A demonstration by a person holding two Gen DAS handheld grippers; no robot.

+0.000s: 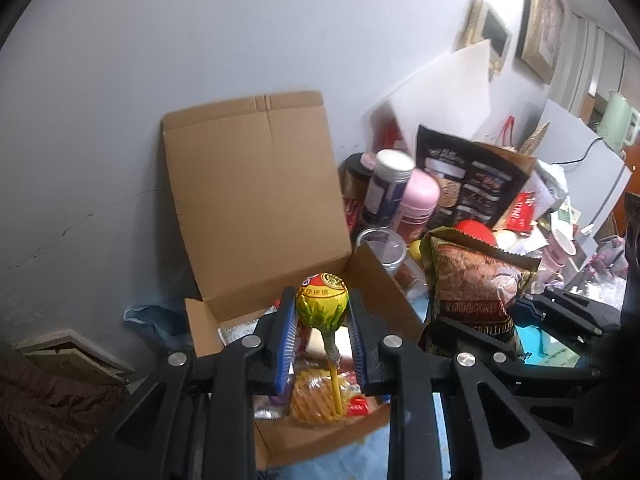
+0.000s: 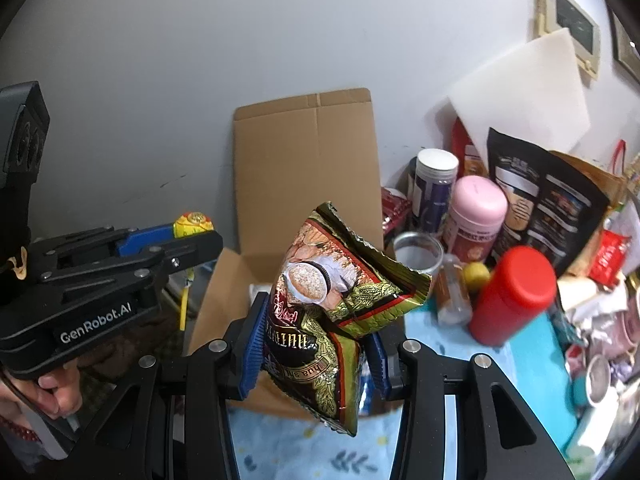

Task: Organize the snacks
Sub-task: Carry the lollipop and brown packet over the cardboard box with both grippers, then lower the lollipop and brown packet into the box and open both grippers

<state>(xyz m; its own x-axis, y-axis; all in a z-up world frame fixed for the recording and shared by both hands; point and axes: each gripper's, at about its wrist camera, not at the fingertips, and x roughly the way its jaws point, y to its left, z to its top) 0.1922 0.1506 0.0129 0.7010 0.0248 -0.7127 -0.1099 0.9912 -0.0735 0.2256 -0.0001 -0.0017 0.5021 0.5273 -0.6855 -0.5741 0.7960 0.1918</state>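
Both grippers were loaded and sat over the open cardboard box [image 1: 256, 184], which fit a drop-off for sorting snacks. The left gripper [image 1: 322, 312] was clamped on the lollipop [image 1: 322, 300], pads pressing the round yellow-wrapped head from both sides, stick hanging down toward the camera; gripping the head rather than the thin stick likely gave a firmer hold. Below it the box already held a yellow wrapped snack [image 1: 316, 398] and a few other packets, so the lollipop looked lined up to join them. The right gripper [image 2: 316, 344] pinched the snack bag [image 2: 340, 292] near its lower half, the top flopping over to the right, crinkled; a mid-body pinch kept the puffy bag from slipping. From the left wrist view that bag hung just right of the box, not over the opening yet. The lid flap stood upright against the wall, leaving the box clear from above. Jars, a pink bottle [image 2: 478, 216] and a red bottle [image 2: 516, 296] crowded the table on the right, well apart from the box.
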